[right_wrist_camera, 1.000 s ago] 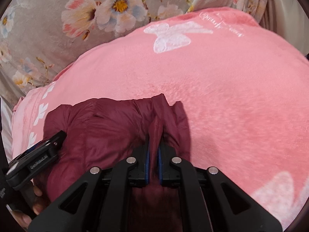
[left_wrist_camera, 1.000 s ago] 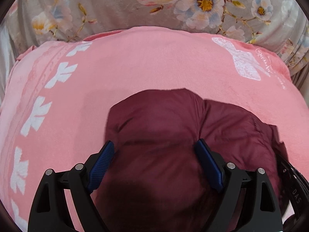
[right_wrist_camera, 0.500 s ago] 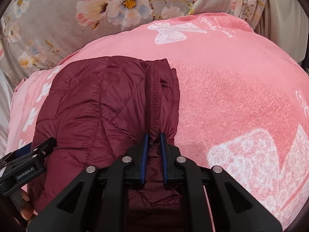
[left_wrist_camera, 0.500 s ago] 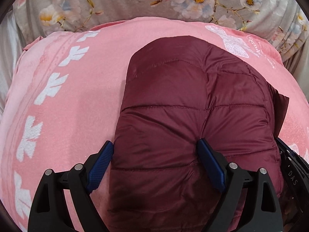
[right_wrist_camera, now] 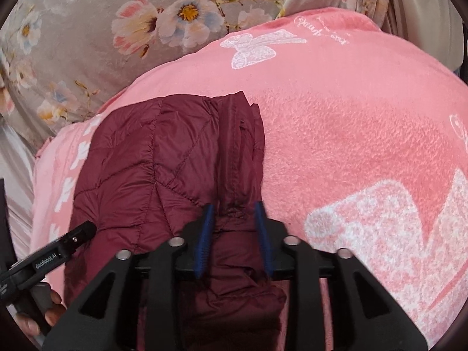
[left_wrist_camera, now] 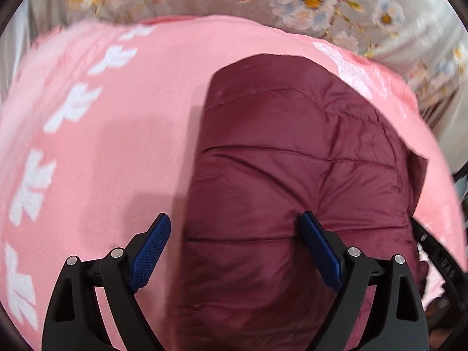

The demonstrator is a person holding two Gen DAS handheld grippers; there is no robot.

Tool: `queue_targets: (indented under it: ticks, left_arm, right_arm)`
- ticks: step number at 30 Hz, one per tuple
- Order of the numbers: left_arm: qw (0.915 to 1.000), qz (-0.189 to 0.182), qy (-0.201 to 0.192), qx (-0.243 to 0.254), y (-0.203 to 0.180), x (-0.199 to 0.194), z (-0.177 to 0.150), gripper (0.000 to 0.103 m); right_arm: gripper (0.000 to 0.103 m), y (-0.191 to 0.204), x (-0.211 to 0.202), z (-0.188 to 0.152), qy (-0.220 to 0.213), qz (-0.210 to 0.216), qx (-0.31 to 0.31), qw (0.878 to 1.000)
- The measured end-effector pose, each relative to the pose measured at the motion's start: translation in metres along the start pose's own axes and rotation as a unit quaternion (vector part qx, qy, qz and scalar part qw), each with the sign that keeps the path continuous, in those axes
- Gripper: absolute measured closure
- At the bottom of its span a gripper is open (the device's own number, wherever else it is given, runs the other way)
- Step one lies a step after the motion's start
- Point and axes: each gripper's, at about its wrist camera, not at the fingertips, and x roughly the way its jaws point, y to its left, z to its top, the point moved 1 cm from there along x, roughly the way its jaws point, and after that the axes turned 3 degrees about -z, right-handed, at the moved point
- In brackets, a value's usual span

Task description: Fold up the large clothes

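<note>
— Pink blanket point(right_wrist_camera: 336, 134) with white butterflies covers the bed, right?

— Yes, and a grey floral sheet point(right_wrist_camera: 87, 29) shows past the blanket's far edge.

— Where is the jacket point(right_wrist_camera: 163, 163)?

— Folded on the blanket, toward its left side in the right wrist view. It is maroon and quilted, with a narrow stitched band running along its right edge.

— What are the right tongs point(right_wrist_camera: 236, 228) doing?

— Their blue pads stand a little apart, one on each side of that band at the jacket's near end. The fabric sits between them, but I can't say they press on it.

— And the left tongs point(left_wrist_camera: 234, 242)?

— Spread wide. The right pad touches the jacket point(left_wrist_camera: 292, 175) surface; the left pad is over bare blanket point(left_wrist_camera: 102, 146), just beside the jacket's left edge. Nothing is pinched.

— Can you see the left tongs from the other camera?

— Yes, their black body point(right_wrist_camera: 49, 257) shows at the jacket's near left corner, with fingers wrapped round the handle.
</note>
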Motion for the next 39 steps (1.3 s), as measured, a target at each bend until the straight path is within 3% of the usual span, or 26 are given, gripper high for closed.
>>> queue_targets:
  ticks: [1, 8, 15, 18, 19, 20, 23, 25, 27, 29, 39]
  left_arm:
    - [0.9998, -0.013, 0.004, -0.013, 0.008, -0.001, 0.002, 0.015]
    - [0.9882, -0.125, 0.043, -0.077, 0.037, 0.018, 0.002, 0.012]
    - [0.9878, -0.149, 0.034, -0.033, 0.017, 0.021, 0.001, 0.012]
    - [0.9881, -0.149, 0.031, -0.018, 0.008, 0.021, 0.003, 0.012]
    - [0.9887, -0.147, 0.028, -0.015, 0.006, 0.02, 0.003, 0.014]
    - [0.9891, -0.144, 0.025, -0.013, 0.006, 0.02, 0.004, 0.018]
    - [0.9903, -0.138, 0.01, -0.003, 0.004, 0.014, 0.008, 0.037]
    - [0.991, -0.132, -0.008, 0.016, 0.004, 0.005, 0.013, 0.051]
    - [0.9896, -0.138, -0.026, 0.032, 0.002, -0.008, 0.019, 0.067]
    - [0.9876, -0.143, -0.04, 0.053, -0.003, -0.019, 0.027, 0.072]
    - [0.9699, -0.109, -0.168, 0.138, -0.007, -0.091, 0.094, 0.073]
  right_arm:
    - [0.03, -0.003, 0.0, -0.001, -0.001, 0.001, 0.004, 1.0]
    - [0.029, -0.023, 0.02, -0.005, 0.042, 0.09, 0.062, 0.993]
    - [0.03, -0.019, 0.03, 0.001, 0.055, 0.147, 0.067, 0.985]
    - [0.035, -0.014, 0.034, 0.002, 0.054, 0.162, 0.064, 0.983]
    - [0.046, -0.011, 0.035, 0.003, 0.055, 0.171, 0.061, 0.982]
    - [0.057, -0.009, 0.037, 0.003, 0.06, 0.185, 0.061, 0.979]
    - [0.078, 0.0, 0.032, 0.006, 0.04, 0.172, 0.039, 0.984]
    - [0.086, 0.004, 0.024, 0.01, 0.025, 0.173, 0.036, 0.984]
    - [0.089, 0.008, 0.016, 0.017, 0.01, 0.182, 0.042, 0.982]
    - [0.09, 0.016, 0.006, 0.027, -0.009, 0.188, 0.036, 0.981]
    - [0.091, 0.099, -0.046, 0.099, -0.116, 0.21, -0.046, 0.97]
